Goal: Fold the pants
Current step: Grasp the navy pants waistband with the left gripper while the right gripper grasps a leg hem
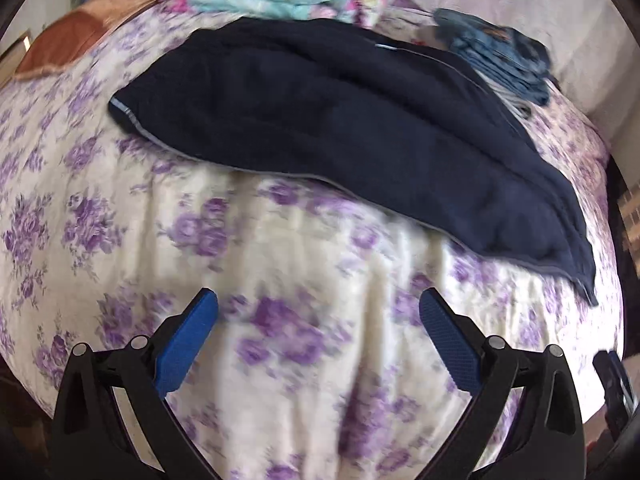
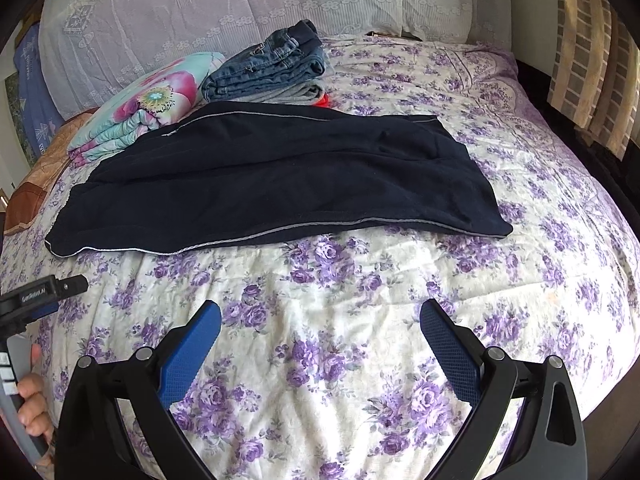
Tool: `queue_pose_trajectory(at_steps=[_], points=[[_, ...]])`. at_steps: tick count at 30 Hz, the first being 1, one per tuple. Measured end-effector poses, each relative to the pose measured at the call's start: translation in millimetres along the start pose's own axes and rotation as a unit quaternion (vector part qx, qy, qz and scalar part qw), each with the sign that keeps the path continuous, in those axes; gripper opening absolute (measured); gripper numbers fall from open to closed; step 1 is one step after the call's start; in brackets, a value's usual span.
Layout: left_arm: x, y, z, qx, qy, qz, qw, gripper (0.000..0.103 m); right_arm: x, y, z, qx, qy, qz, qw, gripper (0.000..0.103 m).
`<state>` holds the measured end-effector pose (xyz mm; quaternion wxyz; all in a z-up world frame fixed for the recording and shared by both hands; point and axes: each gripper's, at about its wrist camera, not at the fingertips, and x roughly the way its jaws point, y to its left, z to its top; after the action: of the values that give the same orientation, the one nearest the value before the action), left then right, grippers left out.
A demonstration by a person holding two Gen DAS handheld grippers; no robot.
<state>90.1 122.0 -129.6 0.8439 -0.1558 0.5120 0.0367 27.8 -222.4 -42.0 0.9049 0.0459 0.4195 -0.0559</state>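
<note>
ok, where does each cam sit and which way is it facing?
Left wrist: on the left tool, facing across the floral bedspread at the navy pants; open blue fingers show.
Right wrist: on the right tool, facing the headboard end; open fingers, the left tool and a hand show.
Shared: pants, folded jeans, floral blanket.

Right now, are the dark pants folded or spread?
Folded once lengthwise: the dark pants lie flat as one long strip on the bedspread.
</note>
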Motion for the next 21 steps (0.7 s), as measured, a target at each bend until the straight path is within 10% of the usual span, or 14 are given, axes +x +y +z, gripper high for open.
queue_pose_trajectory(at_steps=[8,11,21], points=[[41.1,89.5,87.5,-0.156,0.021,-0.056,0.9860,0.095,-2.2,-1.5,-4.0,-0.004,-0.002,0.001,1.000,0.100],[38.6,89.9,104.1,-0.133,0.018,-0.036,0.9903,0.019,-5.1,-9.9,-5.2,0.001,-0.005,-0.014,1.000,0.100],[-23.6,96.3,78.5,-0.116,-0.064,-0.103,0.9857,0.010,6.9,-83.6,3.2,0.075,0.014,0.000,0.997,0.100]])
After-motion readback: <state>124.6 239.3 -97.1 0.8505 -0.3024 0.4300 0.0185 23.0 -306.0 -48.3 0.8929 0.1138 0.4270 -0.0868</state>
